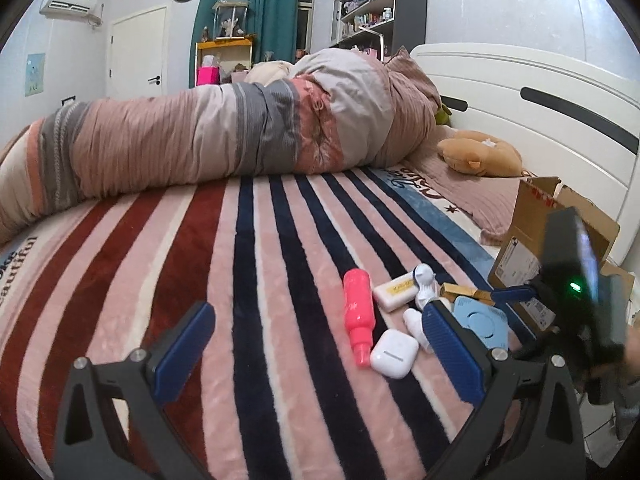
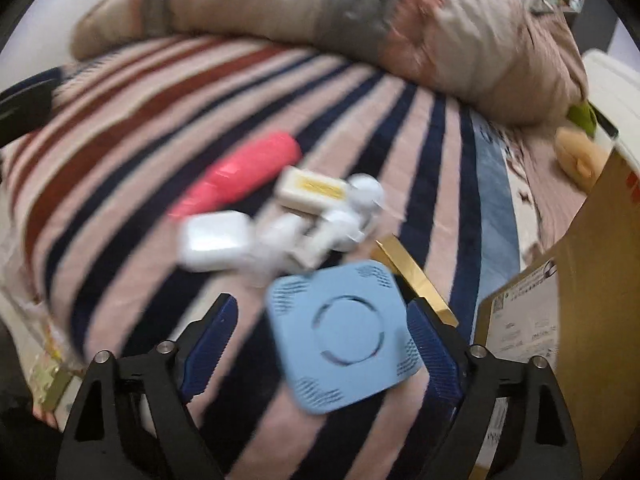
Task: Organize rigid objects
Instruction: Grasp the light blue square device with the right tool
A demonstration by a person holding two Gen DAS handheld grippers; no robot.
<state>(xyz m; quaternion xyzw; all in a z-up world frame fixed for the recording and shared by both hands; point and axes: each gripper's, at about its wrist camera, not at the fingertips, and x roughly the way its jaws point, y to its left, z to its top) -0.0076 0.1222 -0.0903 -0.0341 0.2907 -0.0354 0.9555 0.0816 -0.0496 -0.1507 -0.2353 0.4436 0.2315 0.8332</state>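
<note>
Your right gripper point(image 2: 320, 344) hangs wide open and holding nothing, its blue ribbed fingers point(image 2: 212, 344) straddling the flat light-blue square plastic device point(image 2: 344, 336) on the striped plush blanket point(image 2: 120, 128); your left gripper point(image 1: 312, 360) is equally wide open and empty over that blanket. Just beyond lie the white rounded earbud case point(image 1: 394, 353), pink plastic spray bottle point(image 1: 357, 312), white-and-yellow rectangular block point(image 1: 395, 292) and gold box point(image 2: 416, 280), close together. The open brown cardboard box point(image 1: 552, 240) stands at right, the rolled duvet point(image 1: 224, 136) farthest.
</note>
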